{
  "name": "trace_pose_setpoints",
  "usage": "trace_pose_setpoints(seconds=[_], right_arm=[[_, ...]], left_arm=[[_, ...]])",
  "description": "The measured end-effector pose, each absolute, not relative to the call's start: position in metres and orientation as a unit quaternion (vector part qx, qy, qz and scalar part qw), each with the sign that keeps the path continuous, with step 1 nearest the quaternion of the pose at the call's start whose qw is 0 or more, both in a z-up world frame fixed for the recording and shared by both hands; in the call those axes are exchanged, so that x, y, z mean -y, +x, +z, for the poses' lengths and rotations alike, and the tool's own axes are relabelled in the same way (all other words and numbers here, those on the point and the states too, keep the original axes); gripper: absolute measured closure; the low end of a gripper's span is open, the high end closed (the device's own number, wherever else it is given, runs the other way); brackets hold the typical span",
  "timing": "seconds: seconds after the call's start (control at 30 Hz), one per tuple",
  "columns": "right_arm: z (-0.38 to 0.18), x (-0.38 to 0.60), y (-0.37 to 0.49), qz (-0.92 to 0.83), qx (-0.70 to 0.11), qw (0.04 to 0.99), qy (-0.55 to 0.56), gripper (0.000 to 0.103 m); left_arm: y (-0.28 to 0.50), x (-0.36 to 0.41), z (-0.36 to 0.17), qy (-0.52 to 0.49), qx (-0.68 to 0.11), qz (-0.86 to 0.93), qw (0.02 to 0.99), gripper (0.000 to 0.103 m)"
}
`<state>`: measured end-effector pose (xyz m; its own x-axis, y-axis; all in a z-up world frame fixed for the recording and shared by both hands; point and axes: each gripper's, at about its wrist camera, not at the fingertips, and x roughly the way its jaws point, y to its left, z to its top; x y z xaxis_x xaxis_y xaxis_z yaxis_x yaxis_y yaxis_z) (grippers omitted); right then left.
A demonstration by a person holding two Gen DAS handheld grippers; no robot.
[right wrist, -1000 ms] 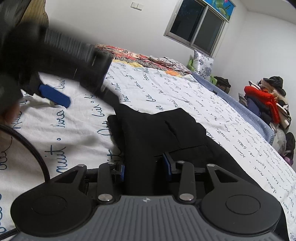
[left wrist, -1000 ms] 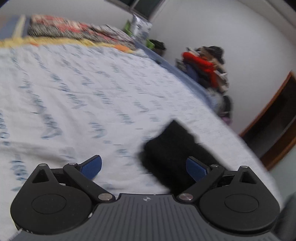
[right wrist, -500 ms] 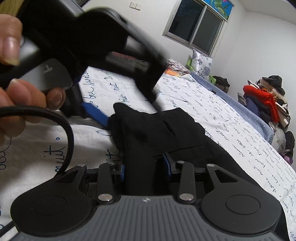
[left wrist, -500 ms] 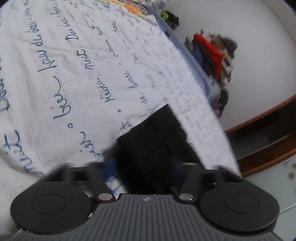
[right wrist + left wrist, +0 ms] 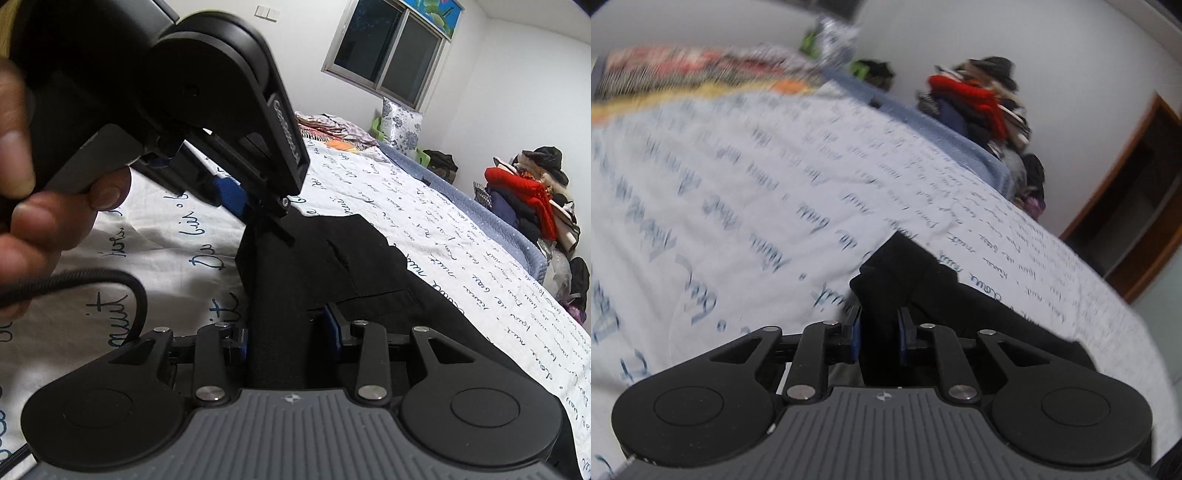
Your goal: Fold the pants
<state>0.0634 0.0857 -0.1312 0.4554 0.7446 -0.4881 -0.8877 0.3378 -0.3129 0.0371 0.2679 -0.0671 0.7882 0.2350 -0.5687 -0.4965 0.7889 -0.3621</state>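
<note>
Left wrist view: my left hand-held gripper (image 5: 879, 334) is closing, its blue pads pinching a bunched edge of the black pants (image 5: 964, 306). In the right wrist view, my right hand-held gripper (image 5: 290, 338) is clenched on a thick fold of the same pants, which spread flat and matte ahead across the bed (image 5: 424, 206). My left hand (image 5: 44, 206) grips its tool just above. The bedspread is white, quilted, printed with blue script. Beyond I see a heap of clothes (image 5: 528, 199), a dark window (image 5: 391, 55) and white walls.
</note>
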Motion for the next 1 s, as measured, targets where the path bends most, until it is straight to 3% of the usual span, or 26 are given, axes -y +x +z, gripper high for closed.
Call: trace_pose_setpoints(seconds=[0.13,0.23,0.3,0.33,0.37,0.5,0.6,0.73,1.0], right_arm=[[-0.125,-0.076,0.070,0.512,-0.136,0.813,-0.242,0.065],[-0.107,-0.036,0.097,0.535,-0.219,0.811,-0.093,0.057],[-0.099,0.013,0.123,0.553,-0.276,0.783,0.069,0.037],[-0.099,0.042,0.138,0.551,-0.296,0.765,0.157,0.018],[-0.102,0.066,0.152,0.541,-0.309,0.748,0.229,0.010],[-0.135,0.133,0.209,0.487,-0.395,0.638,0.447,0.006],[-0.156,0.146,0.226,0.457,-0.436,0.613,0.475,0.006],[-0.156,0.141,0.221,0.469,-0.434,0.625,0.449,0.006],[-0.124,0.122,0.208,0.450,-0.466,0.683,0.339,0.006]], left_arm=[[0.039,-0.263,-0.060,-0.233,-0.255,0.201,0.917,0.087],[0.038,-0.246,-0.039,-0.188,-0.236,0.184,0.936,0.088],[0.037,-0.219,-0.021,-0.122,-0.217,0.157,0.956,0.089],[0.038,-0.201,-0.015,-0.080,-0.211,0.143,0.964,0.089],[0.039,-0.182,-0.011,-0.040,-0.207,0.126,0.969,0.089],[0.048,-0.115,-0.033,0.032,-0.249,0.018,0.968,0.089],[0.059,-0.077,-0.072,0.062,-0.302,-0.033,0.951,0.087],[0.051,-0.062,-0.091,0.085,-0.273,-0.022,0.958,0.085],[0.026,-0.103,-0.068,-0.056,-0.223,-0.017,0.973,0.085]])
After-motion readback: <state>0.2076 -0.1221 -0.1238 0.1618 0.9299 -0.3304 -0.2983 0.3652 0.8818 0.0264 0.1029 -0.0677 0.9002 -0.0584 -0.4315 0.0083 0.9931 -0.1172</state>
